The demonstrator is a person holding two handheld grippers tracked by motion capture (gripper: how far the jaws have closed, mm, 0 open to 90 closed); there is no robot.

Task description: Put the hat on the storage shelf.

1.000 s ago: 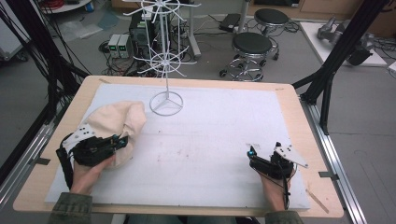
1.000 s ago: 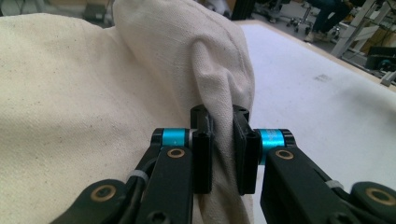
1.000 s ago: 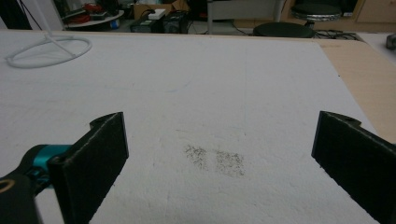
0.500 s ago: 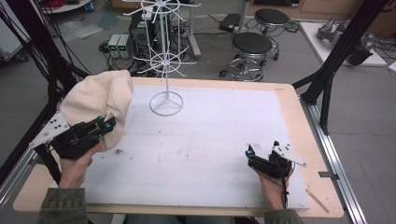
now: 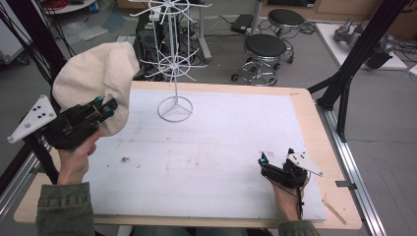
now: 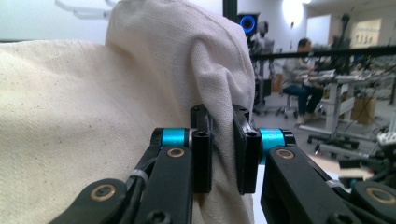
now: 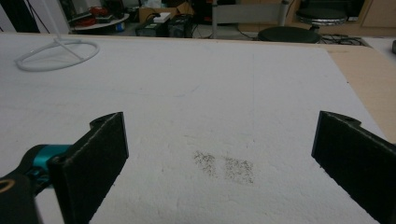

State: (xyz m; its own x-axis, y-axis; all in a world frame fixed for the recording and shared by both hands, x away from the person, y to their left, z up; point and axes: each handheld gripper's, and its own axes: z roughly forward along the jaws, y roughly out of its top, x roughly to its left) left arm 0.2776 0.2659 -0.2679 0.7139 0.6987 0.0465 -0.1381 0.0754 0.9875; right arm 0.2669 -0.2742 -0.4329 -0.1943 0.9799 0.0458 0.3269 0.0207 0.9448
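A cream cloth hat (image 5: 98,81) hangs in the air over the table's left edge, held up by my left gripper (image 5: 107,108), which is shut on a fold of it. In the left gripper view the jaws pinch the hat (image 6: 93,102) fabric between them at the left gripper (image 6: 223,154). A white wire rack (image 5: 173,64) stands on its ring base at the back middle of the white board (image 5: 211,142). My right gripper (image 5: 265,164) rests low at the front right, open, jaws wide apart over bare white board (image 7: 224,116) around the right gripper (image 7: 219,168).
The rack's ring base (image 7: 56,53) lies far left in the right gripper view. Dark smudges (image 7: 224,165) mark the board. Black frame struts (image 5: 344,73) flank the table; stools (image 5: 265,49) and cables stand beyond it. Wooden table edge (image 5: 324,147) runs along the right.
My left gripper has lifted the hat off the board, up and to the left, clear of the table surface. The right gripper has stayed in place.
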